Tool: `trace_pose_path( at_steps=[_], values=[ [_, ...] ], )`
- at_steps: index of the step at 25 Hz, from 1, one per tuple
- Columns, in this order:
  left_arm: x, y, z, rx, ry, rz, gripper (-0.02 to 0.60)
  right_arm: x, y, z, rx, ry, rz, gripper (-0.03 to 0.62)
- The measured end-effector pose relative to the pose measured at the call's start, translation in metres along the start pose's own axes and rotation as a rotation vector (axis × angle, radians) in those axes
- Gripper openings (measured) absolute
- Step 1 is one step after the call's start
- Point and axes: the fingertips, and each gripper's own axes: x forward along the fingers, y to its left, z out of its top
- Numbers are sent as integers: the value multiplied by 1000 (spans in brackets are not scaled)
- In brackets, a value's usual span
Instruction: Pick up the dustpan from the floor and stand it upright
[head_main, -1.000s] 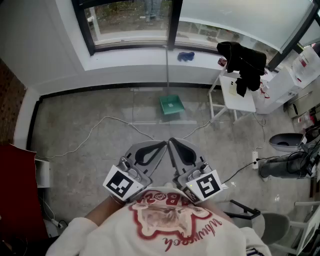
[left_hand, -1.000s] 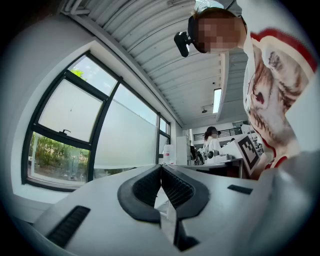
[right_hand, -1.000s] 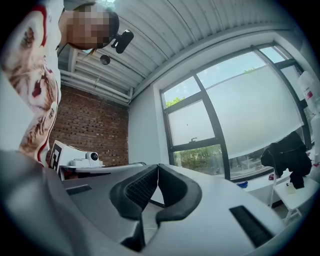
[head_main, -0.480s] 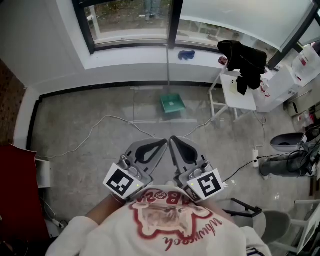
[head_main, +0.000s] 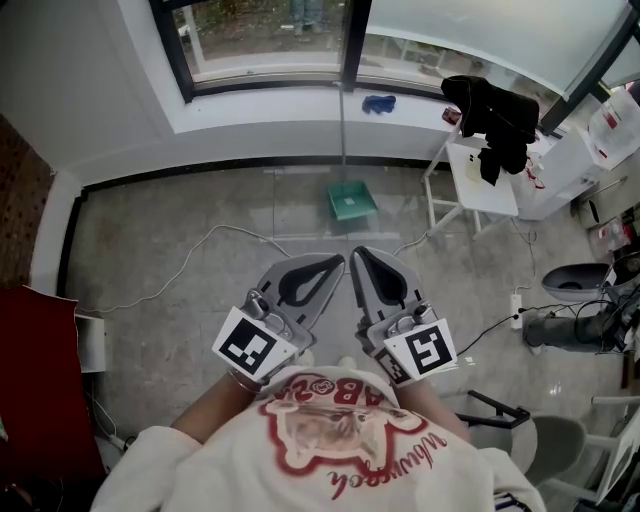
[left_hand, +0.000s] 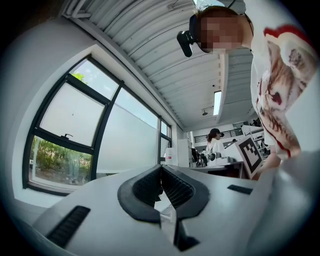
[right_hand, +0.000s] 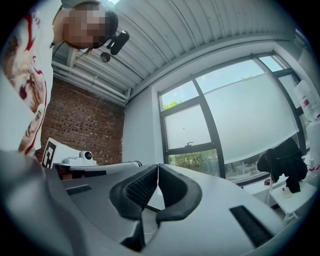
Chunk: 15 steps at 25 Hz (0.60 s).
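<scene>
The green dustpan rests on the grey floor below the window. Its long thin handle rises toward the window sill. In the head view my left gripper and right gripper are side by side near my body, pointing at the dustpan and well short of it. Both are shut with nothing between the jaws. The left gripper view shows the left gripper with its pads pressed together against the window and ceiling. In the right gripper view the right gripper has its pads closed too. Neither gripper view shows the dustpan.
A white cable snakes over the floor left of the dustpan. A small white table with a black garment stands at the right. A blue cloth lies on the sill. A red object is at the left. A black stand lies near my right side.
Both grippers have shifted a little forward and to the right in the head view, still shut and empty. The dustpan has not moved.
</scene>
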Motion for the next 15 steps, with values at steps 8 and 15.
trace_pose_path(
  at_steps=[8, 15],
  values=[
    [-15, 28, -3, 12, 6, 40, 21, 7, -4, -17, 87, 19, -66, 25],
    [-18, 36, -14, -9, 16, 45, 21, 7, -1, -27, 84, 53, -55, 25]
  ],
)
